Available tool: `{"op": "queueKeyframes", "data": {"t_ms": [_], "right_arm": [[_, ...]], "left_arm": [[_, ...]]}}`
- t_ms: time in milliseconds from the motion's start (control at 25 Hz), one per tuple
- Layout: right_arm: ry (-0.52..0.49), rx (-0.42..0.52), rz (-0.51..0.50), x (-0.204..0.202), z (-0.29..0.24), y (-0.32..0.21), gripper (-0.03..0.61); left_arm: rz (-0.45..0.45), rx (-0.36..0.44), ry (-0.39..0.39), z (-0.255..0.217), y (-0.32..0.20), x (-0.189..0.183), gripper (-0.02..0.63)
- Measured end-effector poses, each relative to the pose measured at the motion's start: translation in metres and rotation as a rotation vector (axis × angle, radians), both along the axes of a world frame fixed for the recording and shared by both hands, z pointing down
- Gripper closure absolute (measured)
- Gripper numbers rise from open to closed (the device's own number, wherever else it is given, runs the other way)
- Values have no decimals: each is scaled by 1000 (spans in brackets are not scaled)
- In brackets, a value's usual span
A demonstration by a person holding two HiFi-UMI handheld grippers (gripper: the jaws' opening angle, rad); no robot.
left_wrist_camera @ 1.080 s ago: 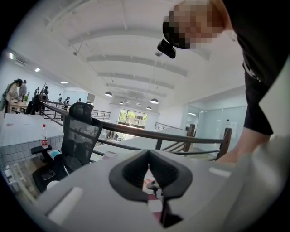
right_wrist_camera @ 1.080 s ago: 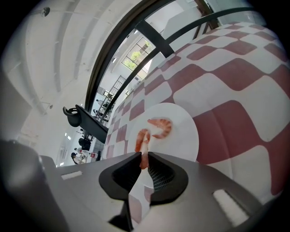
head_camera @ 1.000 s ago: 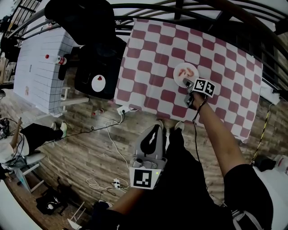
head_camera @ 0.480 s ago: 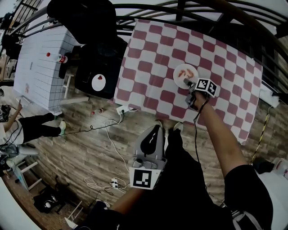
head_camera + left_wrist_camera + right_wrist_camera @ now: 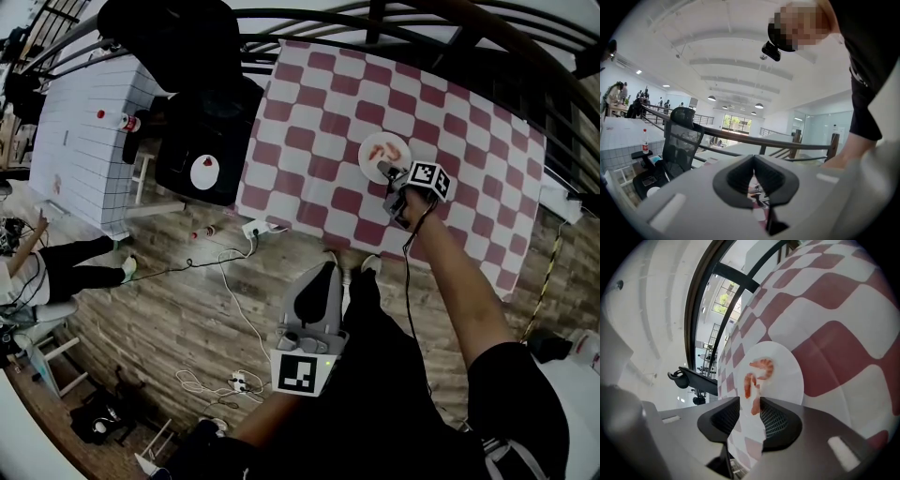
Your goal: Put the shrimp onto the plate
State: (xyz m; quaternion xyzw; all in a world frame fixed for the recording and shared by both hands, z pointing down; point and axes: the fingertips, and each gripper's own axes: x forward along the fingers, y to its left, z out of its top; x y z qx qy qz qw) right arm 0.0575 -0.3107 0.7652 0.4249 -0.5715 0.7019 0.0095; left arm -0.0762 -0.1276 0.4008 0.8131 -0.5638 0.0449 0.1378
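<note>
A white plate (image 5: 371,160) lies on the red-and-white checked table, with orange shrimp (image 5: 394,149) on it. My right gripper (image 5: 387,172) hovers at the plate's near edge. In the right gripper view its jaws are opening and stand apart over the plate (image 5: 786,377). One curled shrimp (image 5: 763,367) lies further out, and another shrimp (image 5: 749,386) stretches back between the fingertips of my right gripper (image 5: 750,407), untouched by the pads. My left gripper (image 5: 323,277) hangs low by the person's legs, off the table; in its own view the left gripper (image 5: 753,161) has its jaws together, holding nothing.
The checked table (image 5: 319,122) ends at its near edge just behind my right gripper. A black office chair (image 5: 202,141) and a white tiled counter (image 5: 80,141) with a bottle (image 5: 122,125) stand to the left. Cables and a power strip (image 5: 255,228) lie on the wooden floor. A dark railing (image 5: 375,23) runs behind the table.
The right gripper's jaws have parted at the plate's near edge, leaving the shrimp on the plate. The left gripper has stayed put. A person at the far left has shifted.
</note>
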Motion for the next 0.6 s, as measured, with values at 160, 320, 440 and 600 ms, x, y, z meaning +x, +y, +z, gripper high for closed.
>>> {"op": "queueKeyframes", "data": {"t_ms": [160, 320, 440, 600], "right_arm": [[-54, -10, 14, -8, -5, 3, 436], [-94, -40, 25, -12, -4, 11, 426], [-117, -34, 27, -11, -6, 11, 426], [-52, -30, 17, 6, -3, 13, 430]], "left_arm": [[-7, 34, -39, -8, 2, -3, 604], [-14, 39, -20, -8, 1, -1, 604], [-7, 75, -34, -15, 2, 4, 604], [6, 73, -34, -14, 3, 9, 604]]}}
